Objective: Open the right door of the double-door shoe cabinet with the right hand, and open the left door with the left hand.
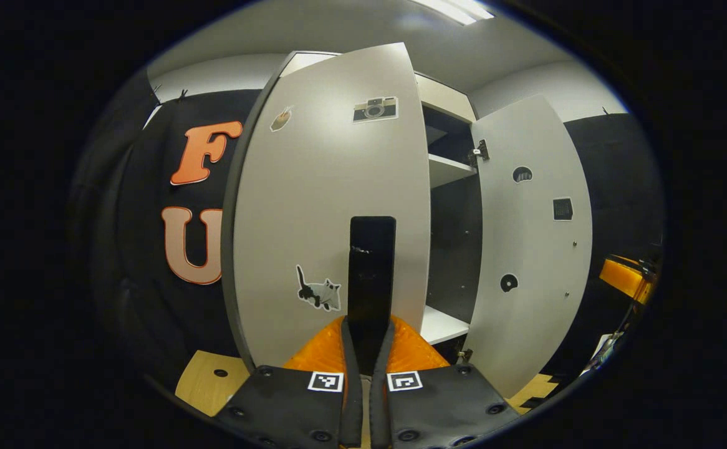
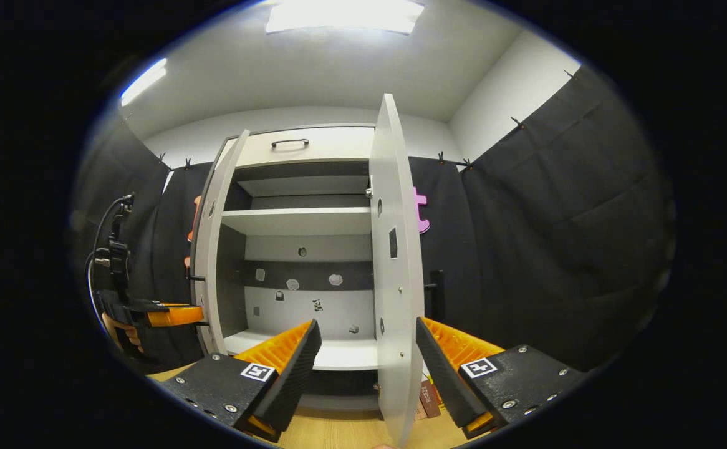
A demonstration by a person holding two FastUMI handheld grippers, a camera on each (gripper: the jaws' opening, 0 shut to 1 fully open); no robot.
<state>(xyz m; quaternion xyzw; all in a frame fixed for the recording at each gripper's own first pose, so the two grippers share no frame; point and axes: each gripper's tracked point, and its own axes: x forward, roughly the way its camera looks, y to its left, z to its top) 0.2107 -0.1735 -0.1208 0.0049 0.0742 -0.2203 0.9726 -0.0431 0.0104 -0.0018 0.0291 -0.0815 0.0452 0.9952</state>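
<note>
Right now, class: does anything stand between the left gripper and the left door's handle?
No. The left gripper is shut on the handle of the left door, nothing between them.

My right gripper (image 2: 363, 365) straddles the right door's (image 2: 394, 262) edge, center frame; left of it the cabinet opening (image 2: 301, 274) gapes free, bounded by the left door (image 2: 211, 262).

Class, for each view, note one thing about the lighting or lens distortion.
Left gripper view: the fisheye bows the left door into a curve; a ceiling light glares at top. Right gripper view: a bright ceiling panel washes out white, and the right door bends edge-on.
</note>
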